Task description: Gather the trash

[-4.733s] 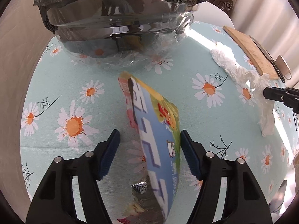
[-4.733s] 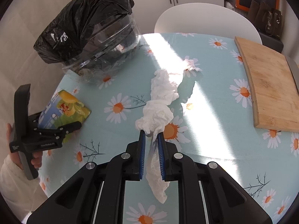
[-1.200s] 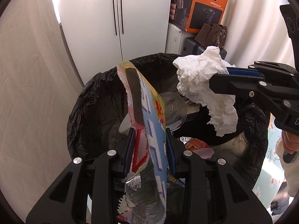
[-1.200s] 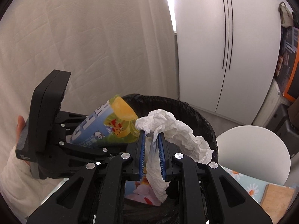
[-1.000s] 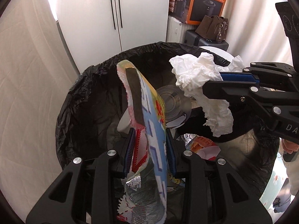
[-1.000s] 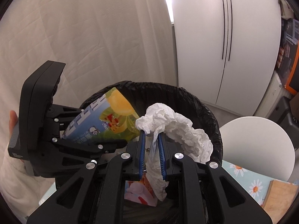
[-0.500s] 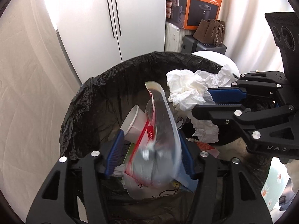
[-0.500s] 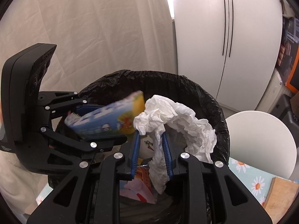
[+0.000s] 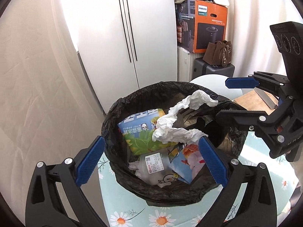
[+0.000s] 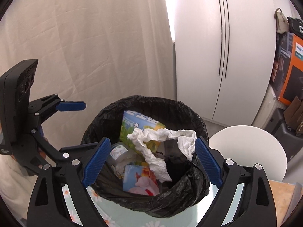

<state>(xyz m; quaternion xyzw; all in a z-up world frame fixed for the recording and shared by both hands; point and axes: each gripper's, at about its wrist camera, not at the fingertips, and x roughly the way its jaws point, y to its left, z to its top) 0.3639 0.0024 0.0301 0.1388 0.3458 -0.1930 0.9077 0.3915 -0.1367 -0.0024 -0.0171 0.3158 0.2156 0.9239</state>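
A bin lined with a black bag (image 9: 111, 124) (image 10: 200, 124) stands on the daisy-print table. Inside it lie the blue and green snack packet (image 9: 138, 130) (image 10: 136, 126) and the crumpled white tissue (image 9: 176, 130) (image 10: 162, 134), loose on top of other trash. My left gripper (image 9: 151, 160) hangs above the bin's near rim, its jaws still opening, nothing between them. My right gripper (image 10: 151, 162) also hovers over the bin with jaws opening and empty. Each gripper shows in the other's view, the right gripper (image 9: 236, 98) at the right and the left gripper (image 10: 73, 128) at the left.
A small plastic cup (image 9: 155, 163), a pink wrapper (image 10: 140, 181) and other litter fill the bin. A white chair (image 10: 246, 147) and a wooden cutting board (image 9: 253, 102) sit to the right. White cupboard doors (image 9: 128, 37) and a curtain (image 10: 85, 47) stand behind.
Both grippers opened and let go: the snack packet and the tissue dropped into the bin. Both hands drew back and rose, so the bin looks smaller and lower.
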